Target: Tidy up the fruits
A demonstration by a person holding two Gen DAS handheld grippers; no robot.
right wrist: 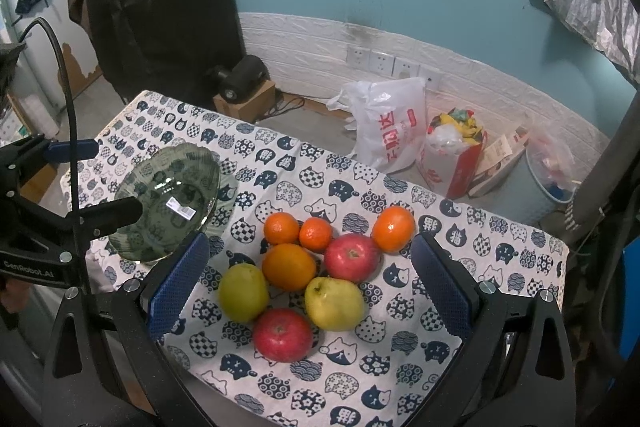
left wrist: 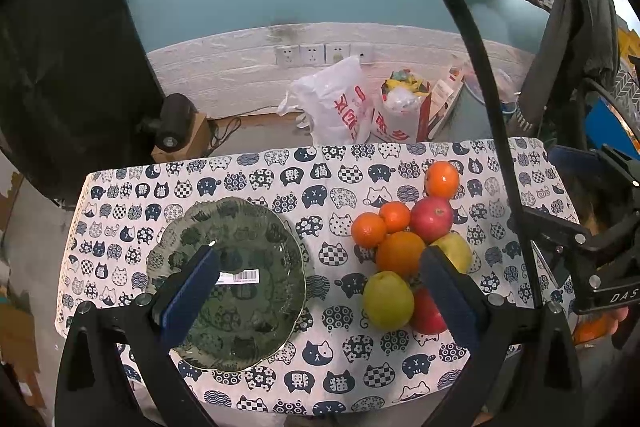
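A green glass plate (left wrist: 256, 219) with a barcode sticker lies empty on the left of the cat-print tablecloth (left wrist: 340, 379). Right of it is a cluster of fruit: several oranges, among them a big orange (right wrist: 288, 267), a red apple (right wrist: 352, 263), another red apple (right wrist: 282, 335), and two yellow-green pears (right wrist: 334, 303) (right wrist: 242, 293). My left gripper (left wrist: 320, 291) hovers open, its left finger over the plate and its right finger at the fruit. My right gripper (right wrist: 310, 283) is open above the cluster, holding nothing.
Behind the table, a white plastic bag (right wrist: 392, 123) and a red bag (right wrist: 456, 159) stand on the floor by the wall sockets. A black cable (left wrist: 480, 67) arcs across the left wrist view. A dark jacket (left wrist: 576, 35) hangs at right.
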